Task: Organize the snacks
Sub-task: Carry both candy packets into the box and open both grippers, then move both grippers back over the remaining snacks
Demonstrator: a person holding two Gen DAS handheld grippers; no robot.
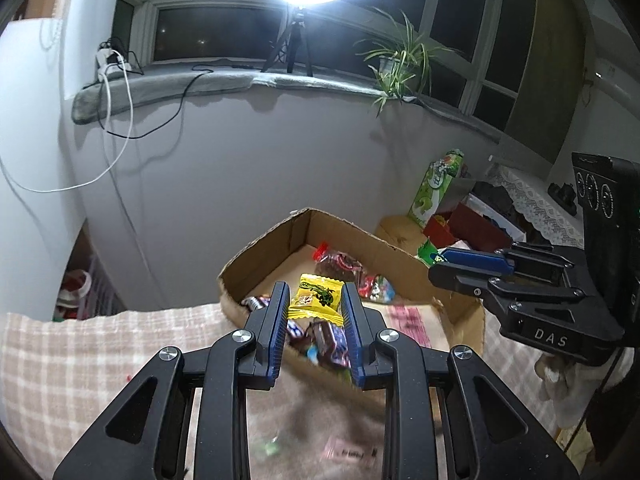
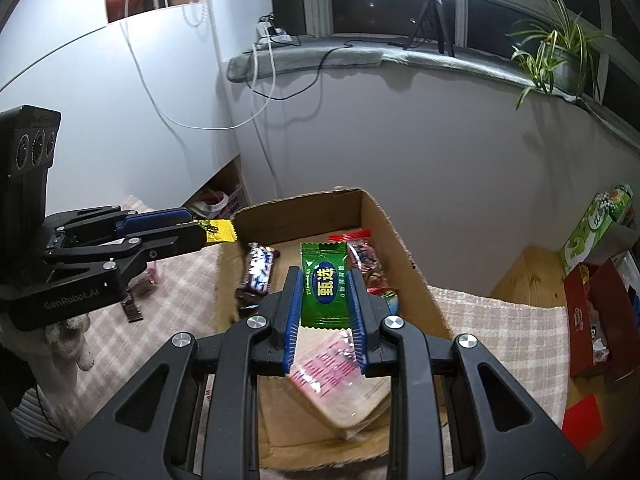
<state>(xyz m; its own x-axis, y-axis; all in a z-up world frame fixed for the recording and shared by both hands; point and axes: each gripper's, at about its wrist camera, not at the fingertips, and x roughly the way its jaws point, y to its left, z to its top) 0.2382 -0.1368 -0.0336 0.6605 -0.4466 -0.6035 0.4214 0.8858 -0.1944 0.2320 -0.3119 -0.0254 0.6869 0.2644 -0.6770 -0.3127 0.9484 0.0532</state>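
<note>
blue-padded fingers of our right gripper (image 2: 326,304) were clamped on a green sachet (image 2: 324,286), held flat and upright between the pads above the near part of the cardboard box (image 2: 384,216). our left gripper (image 1: 314,316) was likewise pinched on a yellow sachet (image 1: 316,296), which stuck out past its fingertips over the box's left edge in the right wrist view. below them we saw, on the box floor, a dark chocolate bar (image 2: 258,272) at the left, more dark bars (image 1: 326,340) under the left gripper, and red-wrapped snacks (image 1: 340,266) toward the far wall. the box sat on a checked cloth (image 1: 100,344). beyond it, to the right, stood a green carton (image 1: 438,184) and a red box (image 2: 592,312); on the windowsill a plant (image 1: 400,60) and a tripod (image 1: 290,46).
</note>
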